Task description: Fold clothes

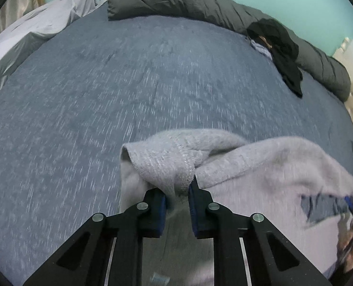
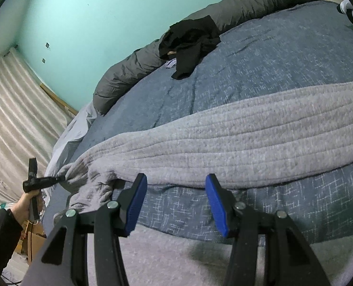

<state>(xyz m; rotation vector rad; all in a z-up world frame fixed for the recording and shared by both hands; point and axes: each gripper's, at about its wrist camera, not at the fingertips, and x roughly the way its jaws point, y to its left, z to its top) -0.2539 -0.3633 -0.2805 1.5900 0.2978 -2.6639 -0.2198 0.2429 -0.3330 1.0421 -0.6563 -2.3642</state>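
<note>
A light grey knit garment (image 1: 260, 166) lies partly lifted over the blue patterned bedspread (image 1: 105, 95). My left gripper (image 1: 177, 191) is shut on a bunched end of it, with cloth squeezed between the blue pads. In the right wrist view the same garment (image 2: 224, 143) stretches across the bed, and a hand (image 2: 25, 206) holds the left gripper (image 2: 63, 178) clamped on its far left end. My right gripper (image 2: 176, 190) stands open just below the garment's near edge, with only bedspread (image 2: 283, 54) showing between its fingers. More grey cloth lies under it.
A black garment (image 1: 281, 52) (image 2: 190, 45) lies crumpled at the far side against a rolled dark grey duvet (image 1: 176, 0) (image 2: 128, 71). A pale sheet (image 1: 33, 31) is heaped at the left end. A curtain (image 2: 9, 119) and teal wall border the bed.
</note>
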